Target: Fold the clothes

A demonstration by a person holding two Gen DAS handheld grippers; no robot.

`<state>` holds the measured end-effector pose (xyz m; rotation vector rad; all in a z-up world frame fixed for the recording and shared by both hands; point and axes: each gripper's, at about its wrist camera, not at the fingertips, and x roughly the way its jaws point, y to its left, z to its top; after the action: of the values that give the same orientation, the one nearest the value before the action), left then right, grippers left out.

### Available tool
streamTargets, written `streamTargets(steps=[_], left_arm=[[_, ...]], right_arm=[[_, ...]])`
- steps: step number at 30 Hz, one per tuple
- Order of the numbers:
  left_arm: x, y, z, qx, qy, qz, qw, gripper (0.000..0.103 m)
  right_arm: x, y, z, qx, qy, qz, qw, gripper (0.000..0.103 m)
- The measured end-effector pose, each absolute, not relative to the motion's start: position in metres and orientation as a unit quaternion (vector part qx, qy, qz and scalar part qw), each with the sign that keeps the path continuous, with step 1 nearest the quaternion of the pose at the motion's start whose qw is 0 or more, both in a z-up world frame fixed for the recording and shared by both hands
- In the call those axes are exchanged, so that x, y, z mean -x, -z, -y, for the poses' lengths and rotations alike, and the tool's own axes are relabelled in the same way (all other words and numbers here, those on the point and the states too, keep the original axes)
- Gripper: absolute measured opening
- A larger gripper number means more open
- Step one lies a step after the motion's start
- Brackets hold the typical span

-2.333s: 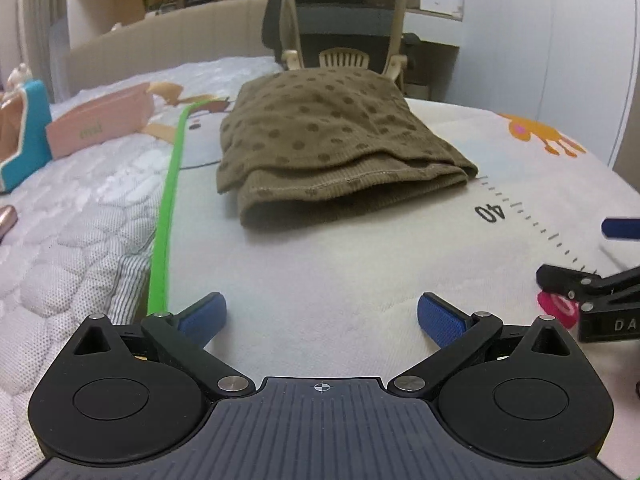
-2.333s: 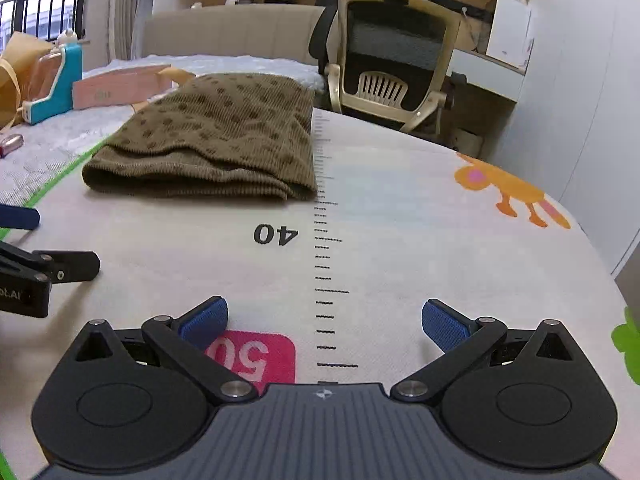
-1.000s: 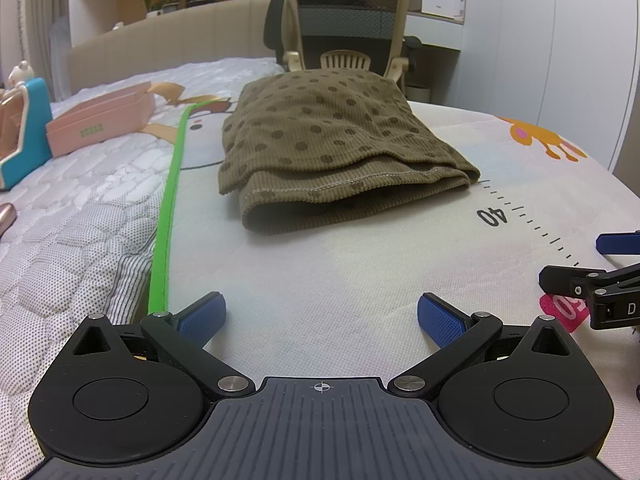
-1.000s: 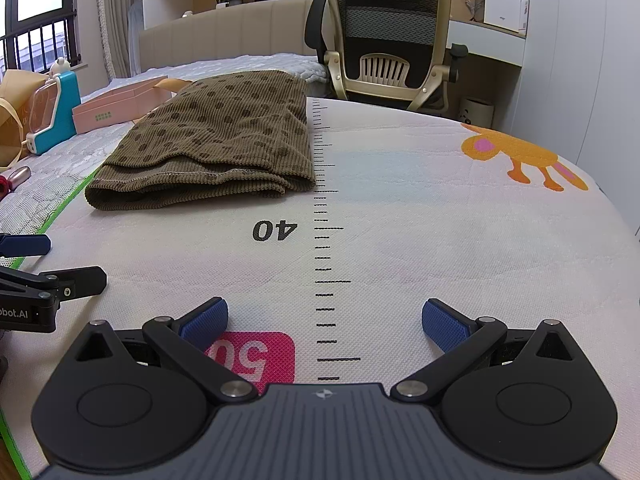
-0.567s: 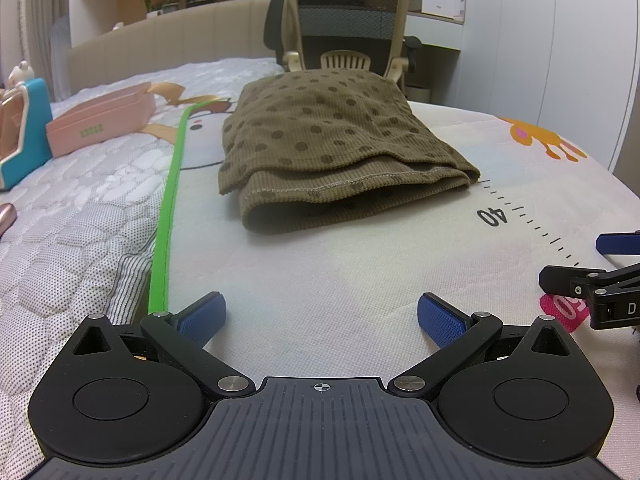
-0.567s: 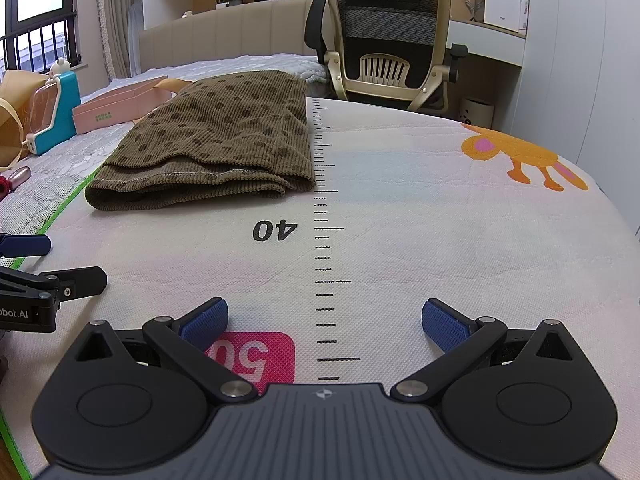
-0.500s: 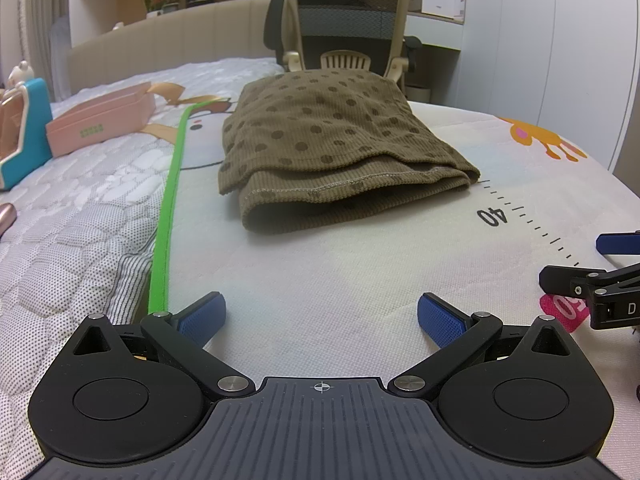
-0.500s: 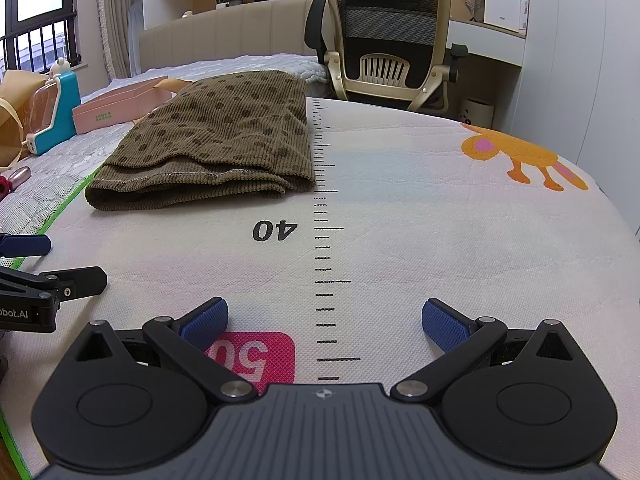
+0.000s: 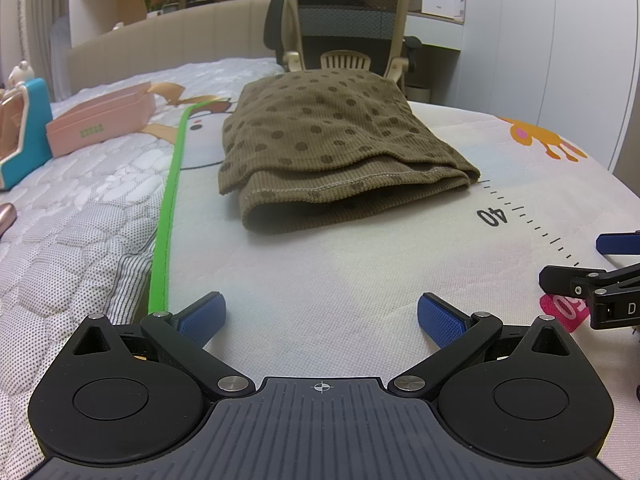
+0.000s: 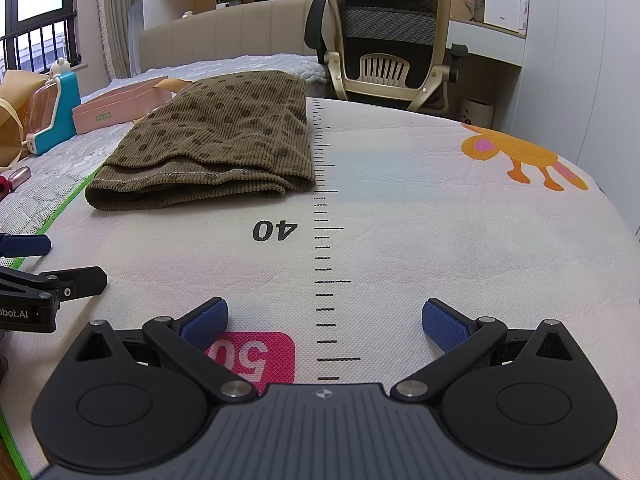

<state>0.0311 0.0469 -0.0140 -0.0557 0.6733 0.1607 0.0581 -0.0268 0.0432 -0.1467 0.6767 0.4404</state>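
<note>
Ahead, folded brown garment (image 9: 336, 148) on mat (image 10: 440, 220), pink box (image 9: 100, 124) beside, both grippers' fingers (image 9: 202, 314) spread, empty.

Garment: brown ribbed-knit garment (image 9: 332, 136) with darker brown polka dots, lying folded into a flat rectangular stack.
Layers: several layers showing at the near edge; a stitched hem running across the front, with the upper layer sitting slightly back from the lower one and a rounded fold bulging beneath.
Pose: lying flat, long axis running away from both cameras toward the far end of the surface.
Location: resting on a white printed mat (image 10: 420, 220) spread over the bed; right edge lying just beside the printed ruler scale (image 10: 326, 208), beyond the "40" mark; left edge sitting near the mat's green border (image 9: 170, 200).
Contact: nothing touching it.
</note>
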Motion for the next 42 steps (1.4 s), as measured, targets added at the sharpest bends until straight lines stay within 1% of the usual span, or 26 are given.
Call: streamTargets(steps=[42], left_arm=[[-0.0306, 0.0142, -0.0474, 0.028, -0.081, -0.330, 0.940, 0.103]], right_arm=[[-0.0560, -0.0437, 0.0254, 0.078, -0.206, -0.329, 0.918, 0.103]])
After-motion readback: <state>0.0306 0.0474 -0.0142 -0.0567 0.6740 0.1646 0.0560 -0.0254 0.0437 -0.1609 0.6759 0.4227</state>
